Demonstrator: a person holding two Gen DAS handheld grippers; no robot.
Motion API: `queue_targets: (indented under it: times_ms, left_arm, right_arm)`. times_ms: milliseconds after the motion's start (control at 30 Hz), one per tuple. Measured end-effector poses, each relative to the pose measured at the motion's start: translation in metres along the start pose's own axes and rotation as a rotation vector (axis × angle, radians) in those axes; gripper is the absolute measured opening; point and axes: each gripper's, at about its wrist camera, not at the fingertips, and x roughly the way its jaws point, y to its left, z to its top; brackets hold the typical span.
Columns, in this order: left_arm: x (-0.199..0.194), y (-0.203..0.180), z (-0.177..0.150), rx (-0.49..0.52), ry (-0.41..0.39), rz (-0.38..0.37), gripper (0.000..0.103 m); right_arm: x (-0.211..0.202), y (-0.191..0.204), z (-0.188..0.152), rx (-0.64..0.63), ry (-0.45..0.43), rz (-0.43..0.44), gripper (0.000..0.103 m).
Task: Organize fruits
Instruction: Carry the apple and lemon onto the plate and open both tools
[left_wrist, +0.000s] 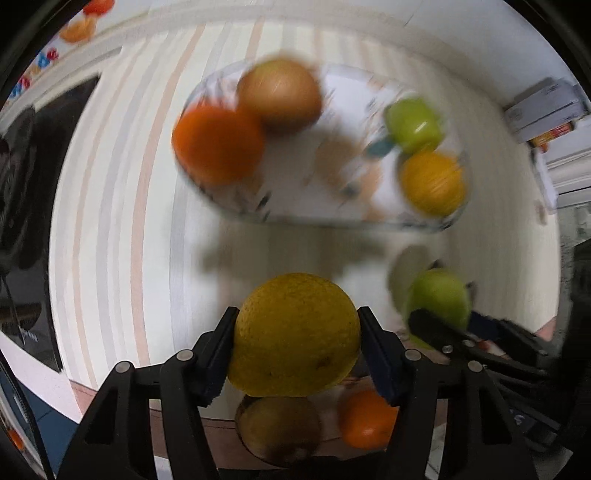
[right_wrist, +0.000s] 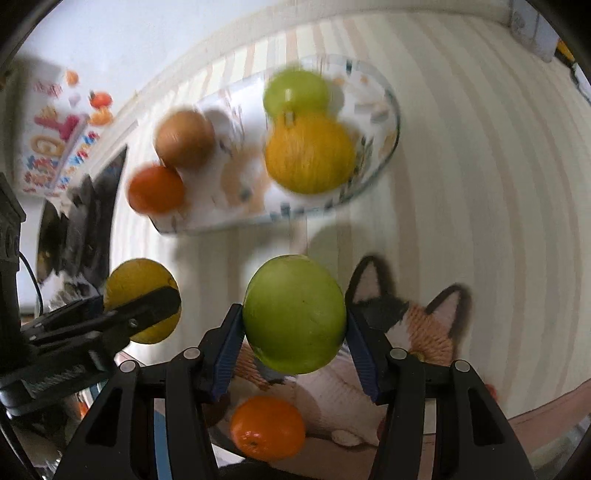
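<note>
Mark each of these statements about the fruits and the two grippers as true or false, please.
1. The left gripper holds a yellow fruit. True.
2. The right gripper is empty. False: it is shut on a green apple.
3. The glass dish holds four fruits. True: an orange, a brown one, a green one and a yellow one.
4. The held green apple rests on the striped cloth. False: it hangs above the cloth, clamped between the fingers.
5. A loose orange lies below the right gripper. True.

blurred: glass bowl and its fruit | half hidden: brown fruit
</note>
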Motion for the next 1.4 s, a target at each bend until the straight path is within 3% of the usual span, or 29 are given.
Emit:
queue_targets:
  times_ms: [200,333,467,633,833,867,933,1000,1133,1233,1400]
  left_arm:
    - [-0.041,-0.030,0.053,0.072,-0.065,-0.052,0.061]
    - [-0.044,-0.044,0.108,0.135,-0.084,0.013,0.061]
    - [-0.018,-0.046,0.159,0.162,-0.022,0.055,0.061]
    - [0.023,-0.044,0.192,0.146,0.080,0.070,0.061]
    - [0.054,-0.044,0.200,0.129,0.174,0.060,0.061]
    - [0.053,-0.041,0.201,0.114,0.166,0.058,0.062]
    - [0.051,-0.040,0.202,0.111,0.157,0.051,0.070]
    - [0.045,-0.038,0.202,0.112,0.144,0.038,0.083]
    - [0.034,-0.032,0.201,0.104,0.127,0.033,0.085]
    - [0.021,-0.027,0.190,0.108,0.094,0.051,0.085]
    - [-0.004,-0.013,0.160,0.087,0.012,0.092,0.085]
  right_arm:
    - [-0.042,-0.007,0.050,0.007,-0.107,0.007,0.057]
    - [-0.036,-0.020,0.096,0.023,-0.120,-0.047,0.057]
    - [-0.016,-0.025,0.129,0.015,-0.082,-0.096,0.057]
    - [0.001,-0.033,0.141,0.017,-0.042,-0.112,0.057]
    - [0.005,-0.041,0.142,0.030,-0.019,-0.112,0.058]
    - [0.005,-0.040,0.143,0.025,-0.013,-0.109,0.060]
    - [0.003,-0.040,0.144,0.027,-0.015,-0.102,0.075]
    - [0.000,-0.039,0.143,0.025,-0.018,-0.100,0.077]
    - [-0.009,-0.036,0.141,0.022,-0.026,-0.105,0.078]
    - [-0.015,-0.030,0.136,0.004,-0.034,-0.132,0.091]
    - [-0.027,-0.019,0.119,-0.050,-0.051,-0.211,0.093]
